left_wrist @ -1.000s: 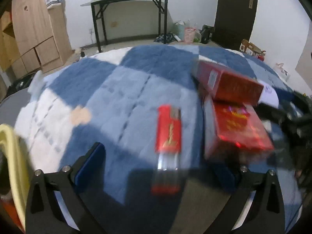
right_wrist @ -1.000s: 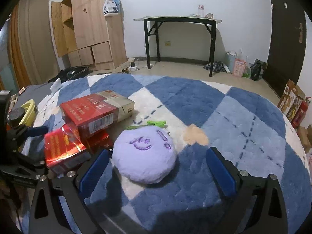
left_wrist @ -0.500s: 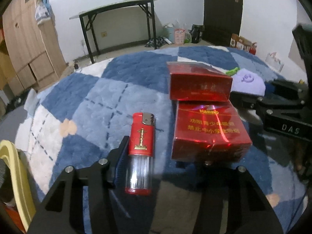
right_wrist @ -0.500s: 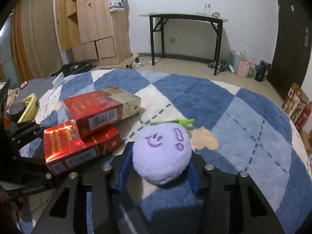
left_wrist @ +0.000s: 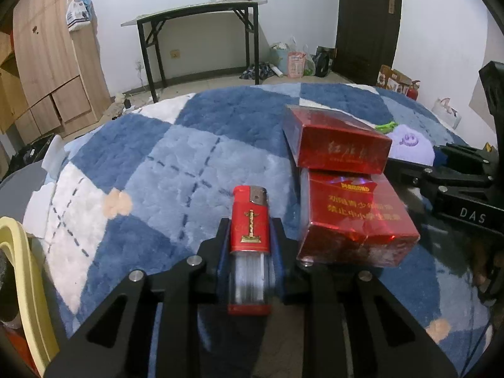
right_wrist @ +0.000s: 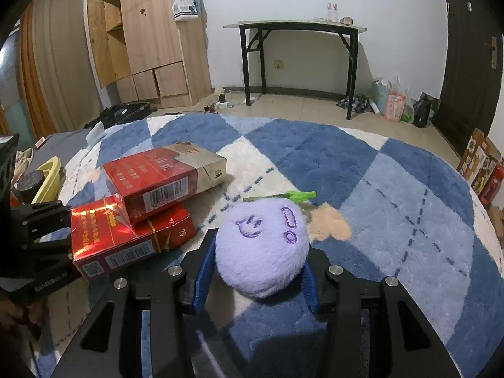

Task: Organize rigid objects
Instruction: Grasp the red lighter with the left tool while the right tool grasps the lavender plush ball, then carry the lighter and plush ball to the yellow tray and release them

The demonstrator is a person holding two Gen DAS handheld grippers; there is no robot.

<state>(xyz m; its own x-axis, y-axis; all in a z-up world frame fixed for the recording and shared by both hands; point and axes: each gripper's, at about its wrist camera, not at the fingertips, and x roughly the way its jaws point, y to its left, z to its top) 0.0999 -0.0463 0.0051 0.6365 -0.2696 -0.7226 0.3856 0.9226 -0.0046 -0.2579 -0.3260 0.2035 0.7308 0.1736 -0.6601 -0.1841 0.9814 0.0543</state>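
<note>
Left claw [left_wrist: 249,252] is clamped on the red-and-clear plastic lighter [left_wrist: 249,245], which lies lengthwise between its fingers. Right claw [right_wrist: 256,271] is clamped on the round lilac plush toy [right_wrist: 261,245].

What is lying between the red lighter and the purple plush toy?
Two stacked red cigarette boxes lie between the red lighter and the purple plush toy. The left wrist view shows it best.

The left gripper [left_wrist: 249,245] fills the lower frame: matte black angular arms with cut-out slots, round silver screws, and blue pads on its fingers [left_wrist: 223,252]. The right gripper [right_wrist: 256,271] looks the same; seen at right of the left view, it carries white "DAS" lettering.
</note>
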